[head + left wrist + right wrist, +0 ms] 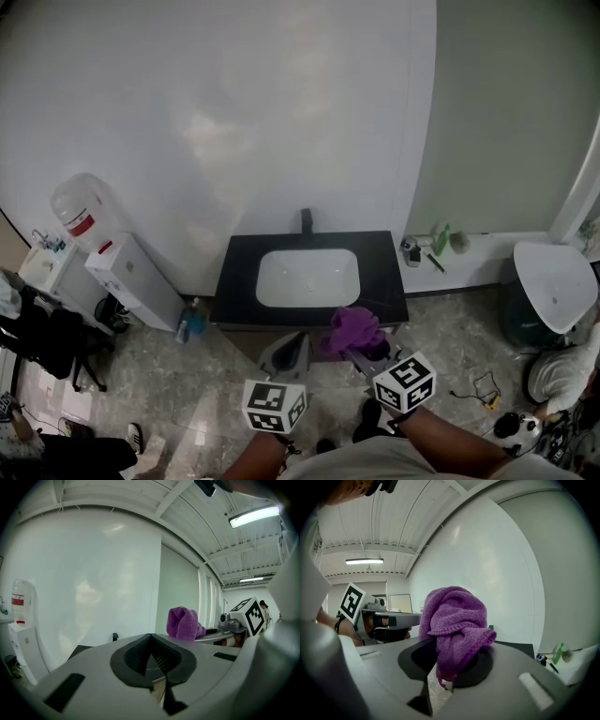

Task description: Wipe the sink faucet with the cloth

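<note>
A black faucet (306,221) stands at the back of a white basin (307,277) set in a black counter (384,272). My right gripper (362,347) hovers over the counter's front edge, shut on a bunched purple cloth (353,329). In the right gripper view the cloth (454,620) spills up out of the closed jaws and hides most of the faucet. My left gripper (292,350) hangs just left of it, short of the counter, shut with nothing held. In the left gripper view its pads (140,649) meet, with the faucet (115,637) far ahead and the cloth (183,623) to the right.
A white water dispenser (112,258) stands left of the counter, with a blue bottle (192,323) on the floor beside it. A ledge (487,248) to the right holds small toiletries. A white-lidded bin (551,286) sits at far right, a dark chair (42,339) at far left.
</note>
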The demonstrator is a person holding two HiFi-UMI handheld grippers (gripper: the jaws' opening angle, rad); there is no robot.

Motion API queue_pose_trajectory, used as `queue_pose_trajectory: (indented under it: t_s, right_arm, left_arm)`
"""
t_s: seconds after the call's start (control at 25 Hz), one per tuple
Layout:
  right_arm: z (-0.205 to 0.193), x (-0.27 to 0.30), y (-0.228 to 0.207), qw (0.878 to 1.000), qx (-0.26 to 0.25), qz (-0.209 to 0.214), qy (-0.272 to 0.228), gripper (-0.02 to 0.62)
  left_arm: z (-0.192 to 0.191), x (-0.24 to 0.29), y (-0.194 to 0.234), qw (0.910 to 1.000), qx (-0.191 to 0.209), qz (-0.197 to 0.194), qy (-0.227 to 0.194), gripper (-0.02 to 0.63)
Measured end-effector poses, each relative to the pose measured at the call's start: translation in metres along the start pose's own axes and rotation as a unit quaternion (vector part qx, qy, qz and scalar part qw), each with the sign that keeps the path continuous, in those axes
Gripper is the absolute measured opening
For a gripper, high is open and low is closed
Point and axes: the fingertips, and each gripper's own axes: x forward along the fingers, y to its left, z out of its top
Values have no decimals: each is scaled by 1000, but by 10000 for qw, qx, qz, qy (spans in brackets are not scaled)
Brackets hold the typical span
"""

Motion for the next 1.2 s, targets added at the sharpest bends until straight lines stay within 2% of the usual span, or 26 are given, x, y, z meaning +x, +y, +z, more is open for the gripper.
queue_pose_trajectory:
  t_s: [0.16,0.28,0.44,0.68,0.84,1.04,1.2]
  right_arm:
    - [2,24,-25,10000,91,35,10,64]
    - [0,54,-60,9998,116,115,80,65]
    - [-1,108,-127,9991,225,288,195,64]
    - [13,194,-247,9968,373,542,456,66]
    - [16,235,-313,9955,444,572,612,66]
    - [8,290,-340,9927,433,697,879,66]
    - [-2,342,-346,9898,478,735,1123,66]
  left_arm:
    - [-1,29,18,10000,-54,11,69,8]
    - [-3,68,39,9997,-46,122,188,7]
    - [2,143,72,9992,-59,300,242,8]
    - [5,270,111,9971,-381,419,515,8]
    - [-3,327,129,9954,-503,479,661,7]
    - [-13,366,169,9939,-613,601,696,7]
    - [-24,388,205,9920,-795,543,820,7]
